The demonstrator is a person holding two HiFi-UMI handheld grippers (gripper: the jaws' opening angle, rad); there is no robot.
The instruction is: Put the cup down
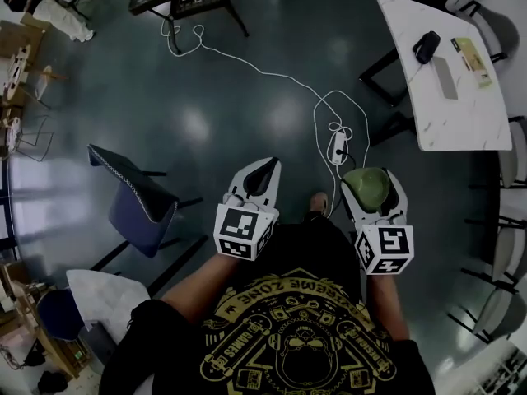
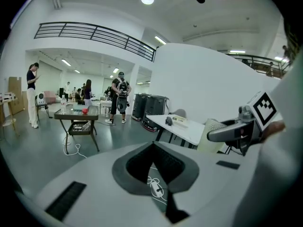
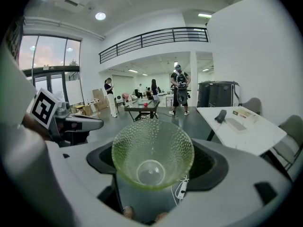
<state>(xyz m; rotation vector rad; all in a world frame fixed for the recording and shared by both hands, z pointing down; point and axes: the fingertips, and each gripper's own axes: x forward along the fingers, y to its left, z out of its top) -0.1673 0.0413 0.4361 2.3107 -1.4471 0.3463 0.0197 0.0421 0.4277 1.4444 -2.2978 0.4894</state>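
**Cup in right jaws, above the floor**

Right gripper [image 1: 370, 194] jaws are clamped on the cup [image 3: 152, 150], one on each side of its wall. The cup is in the air over the floor, well apart from the white surface [image 1: 461, 97] at far right. It looks like dimpled green glass: light, stiff, probably breakable. Grip the side wall and set it down gently. Left gripper [image 1: 265, 169] jaws are together, empty.

white table [image 1: 461, 113] far right | blue chair [image 1: 136, 212] left | power strip [image 1: 338, 146] on floor

Open floor [image 1: 206, 122] ahead; white table [image 1: 461, 122] right, blue chair [image 1: 132, 208] left, cable [image 1: 337, 146] between.
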